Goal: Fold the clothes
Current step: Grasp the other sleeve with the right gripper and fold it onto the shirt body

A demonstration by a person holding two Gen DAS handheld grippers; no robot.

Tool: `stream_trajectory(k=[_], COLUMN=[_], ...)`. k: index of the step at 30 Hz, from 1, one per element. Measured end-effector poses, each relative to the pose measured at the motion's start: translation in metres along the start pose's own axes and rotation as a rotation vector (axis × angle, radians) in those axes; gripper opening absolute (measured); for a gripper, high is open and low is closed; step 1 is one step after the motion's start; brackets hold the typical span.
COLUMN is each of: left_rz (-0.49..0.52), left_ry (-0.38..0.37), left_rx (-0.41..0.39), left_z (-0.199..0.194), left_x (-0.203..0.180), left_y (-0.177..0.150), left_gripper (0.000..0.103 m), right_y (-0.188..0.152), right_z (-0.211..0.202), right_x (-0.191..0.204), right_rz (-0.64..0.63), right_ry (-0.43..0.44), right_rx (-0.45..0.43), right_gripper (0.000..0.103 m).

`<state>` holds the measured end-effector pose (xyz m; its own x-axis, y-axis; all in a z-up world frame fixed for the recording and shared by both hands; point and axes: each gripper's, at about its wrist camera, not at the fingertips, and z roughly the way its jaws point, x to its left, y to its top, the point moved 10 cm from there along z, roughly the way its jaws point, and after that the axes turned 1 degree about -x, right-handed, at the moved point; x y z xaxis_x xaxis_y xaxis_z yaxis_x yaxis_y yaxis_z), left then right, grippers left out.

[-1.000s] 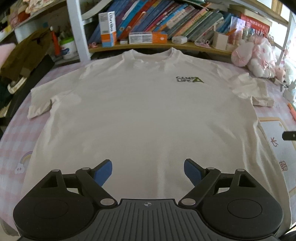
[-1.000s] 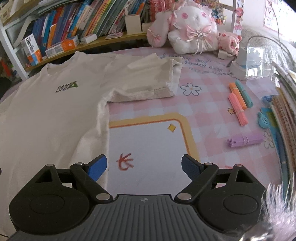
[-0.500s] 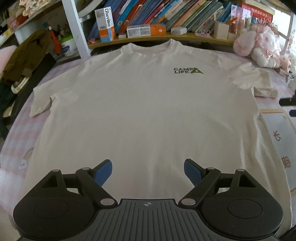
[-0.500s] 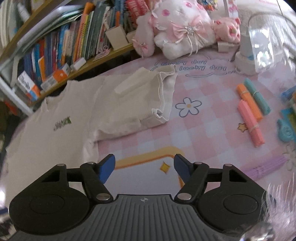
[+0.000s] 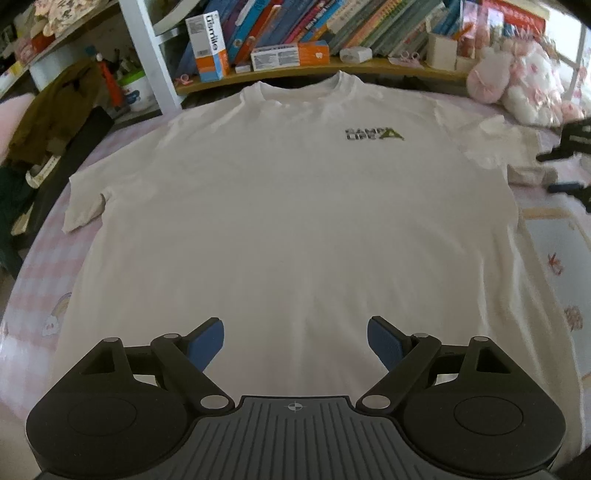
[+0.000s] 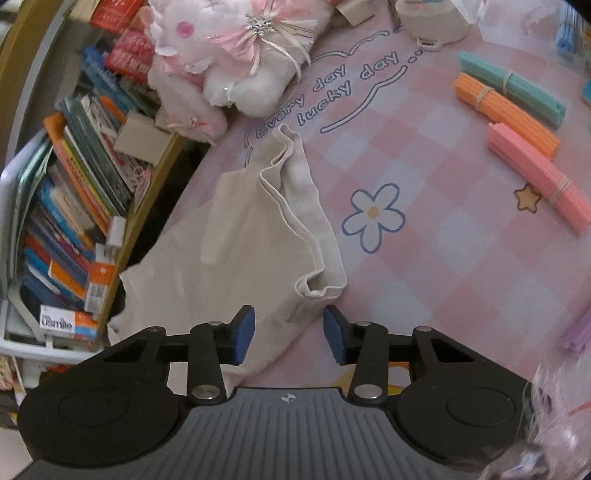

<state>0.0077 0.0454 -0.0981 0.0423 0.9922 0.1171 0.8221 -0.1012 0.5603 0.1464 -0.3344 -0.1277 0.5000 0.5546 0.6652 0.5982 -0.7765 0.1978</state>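
Left wrist view first: we see the white T-shirt (image 5: 288, 221) spread flat, front up, on the pink checked table cover (image 5: 40, 280), collar toward the bookshelf (image 5: 295, 33) and hem toward us. Its body lies unfolded; such a spread fits either a shirt laid out for folding or one opened again, and we cannot tell which.

Our left gripper (image 5: 295, 341) hangs over the hem area with its jaws wide apart and nothing between them.

In the right wrist view, our right gripper (image 6: 289, 334) sits just short of the shirt's right sleeve (image 6: 273, 229), blue pads parted and empty, the sleeve's lower edge lying in the gap between them. We judge the step in hand to be taking this sleeve.

To do it well, we should aim at the rumpled cuff (image 6: 317, 284), where the hem has curled into a small roll; we want both layers caught together, not only the top lip. We should bite far enough in that the fabric cannot slip out, keep the pads low, and avoid pinching the table cover beneath.
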Motion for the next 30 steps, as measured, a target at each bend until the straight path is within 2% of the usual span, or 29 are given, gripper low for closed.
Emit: stream_trajectory(k=[4, 6, 8, 11, 14, 18, 22, 30], left_rz=[-0.022, -0.025, -0.026, -0.032, -0.045, -0.053, -0.055, -0.063], left_ry=[0.000, 0.002, 0.002, 0.002, 0.002, -0.005, -0.019, -0.051], left_rx=[-0.015, -0.016, -0.012, -0.008, -0.005, 0.000, -0.004, 0.001], left_z=[0.000, 0.001, 0.001, 0.002, 0.003, 0.005, 0.007, 0.015], left_x=[0.001, 0.001, 0.001, 0.001, 0.002, 0.003, 0.005, 0.021], left_y=[0.006, 0.008, 0.007, 0.007, 0.007, 0.007, 0.005, 0.002], left_gripper=[0.088, 0.088, 0.088, 0.088, 0.088, 0.088, 0.088, 0.088], right_y=[0.003, 0.005, 0.007, 0.007, 0.004, 0.005, 0.007, 0.006], right_z=[0.003, 0.005, 0.008, 0.008, 0.005, 0.005, 0.006, 0.006], right_x=[0.000, 0.001, -0.003, -0.011, -0.020, -0.020, -0.013, -0.006], right_rz=[0.025, 0.037, 0.054, 0.102, 0.160, 0.168, 0.124, 0.047], right_ry=[-0.010, -0.015, -0.022, 0.001, 0.025, 0.028, 0.001, -0.064], right_rx=[-0.019, -0.028, -0.037, -0.030, -0.021, -0.028, -0.051, -0.113], right_gripper=[0.038, 0.032, 0.018, 0.009, 0.009, 0.009, 0.012, 0.008])
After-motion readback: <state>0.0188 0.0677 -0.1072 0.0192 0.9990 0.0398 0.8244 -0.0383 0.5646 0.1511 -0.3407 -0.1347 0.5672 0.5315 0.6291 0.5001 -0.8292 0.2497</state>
